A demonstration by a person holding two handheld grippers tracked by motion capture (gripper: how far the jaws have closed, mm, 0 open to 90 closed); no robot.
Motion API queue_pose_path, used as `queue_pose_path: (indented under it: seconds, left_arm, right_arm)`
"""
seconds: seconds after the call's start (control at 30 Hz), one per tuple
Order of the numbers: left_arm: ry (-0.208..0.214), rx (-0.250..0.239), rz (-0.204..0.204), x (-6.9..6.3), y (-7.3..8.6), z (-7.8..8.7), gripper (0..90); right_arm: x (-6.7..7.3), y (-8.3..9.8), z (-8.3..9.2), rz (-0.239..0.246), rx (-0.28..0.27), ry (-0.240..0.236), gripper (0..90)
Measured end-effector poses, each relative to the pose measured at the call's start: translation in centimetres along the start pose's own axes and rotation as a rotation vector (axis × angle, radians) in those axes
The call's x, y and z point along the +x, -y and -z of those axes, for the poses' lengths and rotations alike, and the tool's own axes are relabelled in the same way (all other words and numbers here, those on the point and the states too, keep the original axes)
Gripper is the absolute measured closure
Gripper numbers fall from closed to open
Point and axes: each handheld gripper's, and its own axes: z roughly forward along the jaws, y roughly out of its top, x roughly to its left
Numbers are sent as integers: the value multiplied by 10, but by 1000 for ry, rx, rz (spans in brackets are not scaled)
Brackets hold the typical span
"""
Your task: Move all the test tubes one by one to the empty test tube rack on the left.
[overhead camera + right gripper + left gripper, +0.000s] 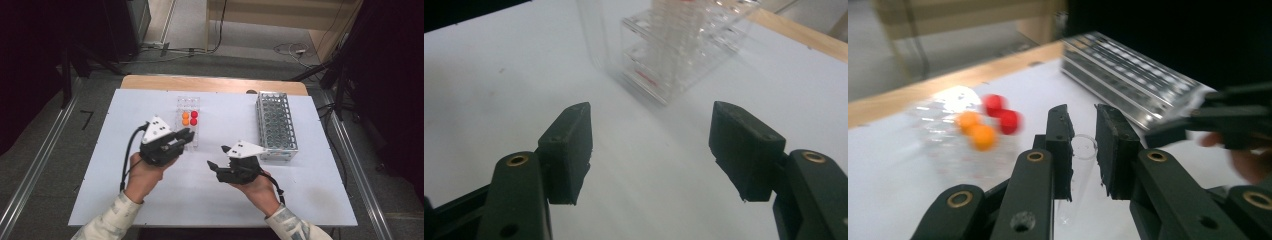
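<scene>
Our left tool (1083, 131) grips what looks like a clear tube (1079, 165); right tool (651, 150) gapes empty; we carry it upright toward the metal rack (275, 125)

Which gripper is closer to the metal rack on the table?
Right. The right gripper sits just beside the near end of the metal rack; the left gripper is farther off, by the clear rack of coloured caps.

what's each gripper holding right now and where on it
Left gripper clamps a clear tube just below its open rim; right gripper is open, holding nothing.
</scene>
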Motion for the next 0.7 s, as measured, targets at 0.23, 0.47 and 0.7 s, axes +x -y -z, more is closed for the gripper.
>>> queue_pose_path:
  seconds: [0.23, 0.47, 0.7]
  left_arm:
    - [-121, -47, 4, 25, -14, -3, 771]
    - [-165, -31, 26, 41, -14, -33, 771]
    - [-179, -2, 31, 43, -2, -50, 771]
  right_arm:
    - [-24, 20, 21, -52, 16, 53, 326]
    - [-32, 24, 29, -72, 8, 75, 329]
    - [-35, 25, 32, -78, 6, 82, 331]
